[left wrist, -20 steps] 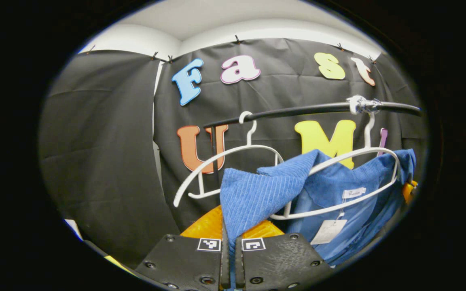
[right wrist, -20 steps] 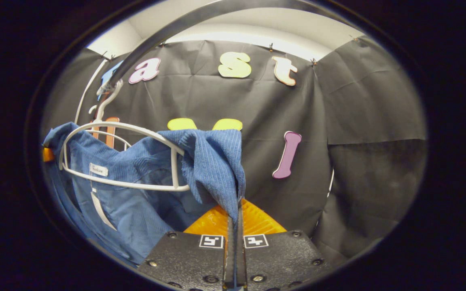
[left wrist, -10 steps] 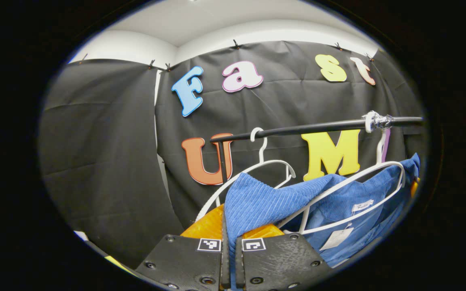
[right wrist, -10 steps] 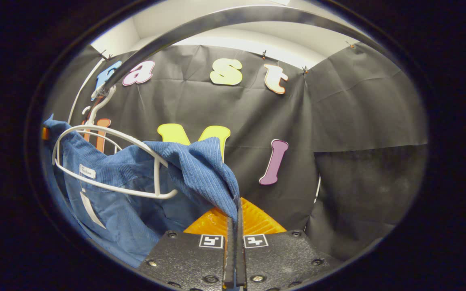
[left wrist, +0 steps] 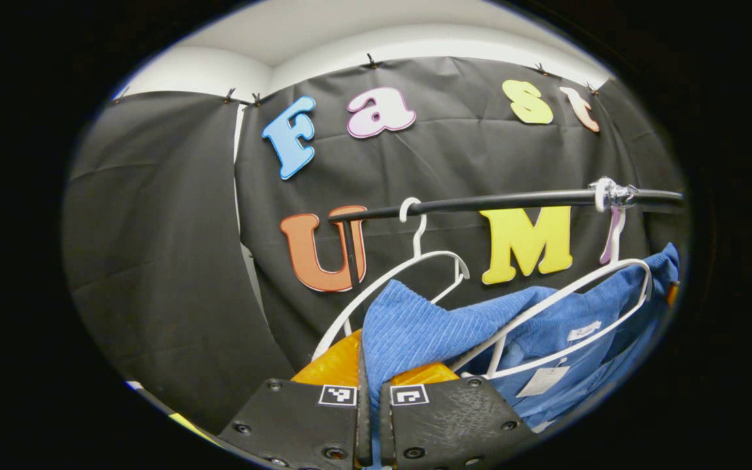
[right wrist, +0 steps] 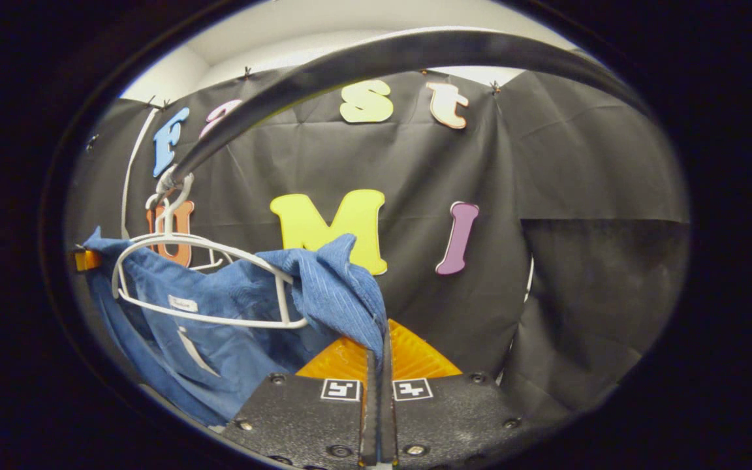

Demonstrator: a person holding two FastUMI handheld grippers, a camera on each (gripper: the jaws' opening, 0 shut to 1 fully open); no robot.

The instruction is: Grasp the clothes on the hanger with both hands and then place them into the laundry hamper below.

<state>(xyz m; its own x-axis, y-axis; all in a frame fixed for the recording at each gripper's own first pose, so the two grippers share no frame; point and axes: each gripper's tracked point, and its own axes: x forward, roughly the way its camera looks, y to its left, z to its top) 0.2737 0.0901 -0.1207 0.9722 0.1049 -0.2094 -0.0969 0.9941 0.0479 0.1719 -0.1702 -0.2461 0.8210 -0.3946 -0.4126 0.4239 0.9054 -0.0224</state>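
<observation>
In the left gripper view, the left gripper [left wrist: 369, 408] is pinching a fold of the blue corduroy shirt [left wrist: 415, 329] between its two closed fingers, the cloth rising out of the narrow slit between them. From that fold the shirt is stretching up and away toward the white hanger [left wrist: 565, 307], which is hanging by its hook from the black rail [left wrist: 500, 201]; the shirt's collar area, with a small sewn label and a paper tag [left wrist: 542, 380] dangling below, is sitting inside the hanger's loop, and the far shoulder is draping over the hanger's far end. A second white hanger [left wrist: 408, 267], bare, is hanging from the same rail, nearer the rail's upright post. In the right gripper view, the right gripper [right wrist: 379, 408] is likewise clamping the blue corduroy shirt [right wrist: 337, 287] with both fingers pressed together on a bunched edge. The shirt is running from there over the near end of the white hanger [right wrist: 206, 281], which is hanging under the black rail [right wrist: 376, 59] that is arching across the top of the view. The rest of the shirt is hanging below the hanger.
</observation>
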